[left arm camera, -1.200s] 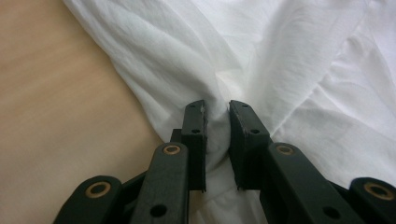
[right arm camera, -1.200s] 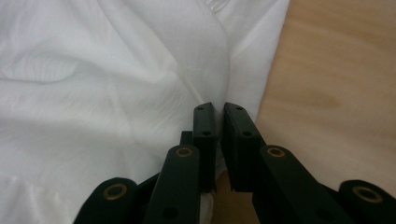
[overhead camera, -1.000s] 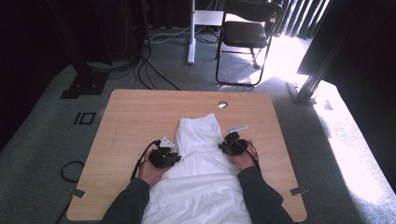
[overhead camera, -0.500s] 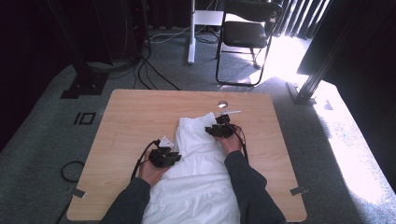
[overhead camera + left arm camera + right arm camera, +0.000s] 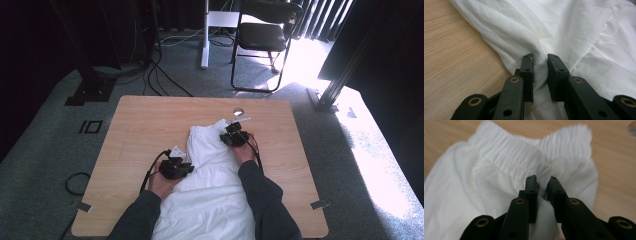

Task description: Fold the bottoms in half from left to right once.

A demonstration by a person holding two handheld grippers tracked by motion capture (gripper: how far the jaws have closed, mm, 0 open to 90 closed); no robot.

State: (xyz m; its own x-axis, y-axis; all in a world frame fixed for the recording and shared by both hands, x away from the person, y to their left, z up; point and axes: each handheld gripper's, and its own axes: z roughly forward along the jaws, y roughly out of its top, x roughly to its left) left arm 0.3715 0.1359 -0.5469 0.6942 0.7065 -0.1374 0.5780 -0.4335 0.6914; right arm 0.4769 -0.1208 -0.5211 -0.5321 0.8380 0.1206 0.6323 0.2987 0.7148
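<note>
Pinching a fold at the left edge of the white garment (image 5: 212, 170), the left gripper (image 5: 176, 168) sits left of centre in the high view. Garment lies lower centre on the table (image 5: 140, 125), hanging over the near edge. Right gripper (image 5: 235, 136), right of centre, has its jaws closed on cloth near the gathered waistband (image 5: 524, 152). Risk: thin folds may slip out if the hands pull apart unevenly.

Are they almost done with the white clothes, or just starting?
Closer to the start, I think. The white garment lies rumpled on the table and hangs off its near edge, with no neat fold to see. In hand now: the left gripper pinches a bunch of cloth at its side, and the right gripper pinches it just below the gathered waistband. Smoothing and folding probably remain.
</note>
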